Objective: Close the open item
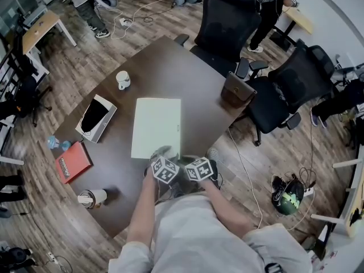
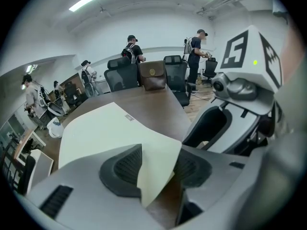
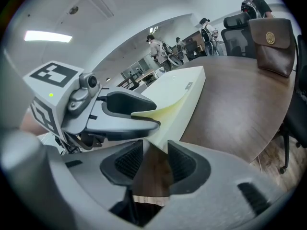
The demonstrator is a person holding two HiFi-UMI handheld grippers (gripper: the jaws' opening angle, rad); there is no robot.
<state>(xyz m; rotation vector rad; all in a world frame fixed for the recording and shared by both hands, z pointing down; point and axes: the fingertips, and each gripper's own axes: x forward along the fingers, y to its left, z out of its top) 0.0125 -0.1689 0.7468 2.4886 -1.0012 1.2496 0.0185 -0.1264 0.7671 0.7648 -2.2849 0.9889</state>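
Pale box (image 1: pixel 156 127) on dark table (image 1: pixel 165 67), black office chairs (image 1: pixel 227 16) beyond

No word or number can be read anywhere. The red book (image 1: pixel 74 161) bears white print too small to make out, and the small label (image 2: pixel 129 118) on the pale box (image 2: pixel 96 133) is blurred. The brown bag (image 2: pixel 152 83) shows only a round emblem (image 2: pixel 152 72).

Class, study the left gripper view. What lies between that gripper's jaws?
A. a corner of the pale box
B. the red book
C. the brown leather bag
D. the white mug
A: a corner of the pale box reaches in between the two dark pads of the left gripper, while the brown bag stands well behind it.
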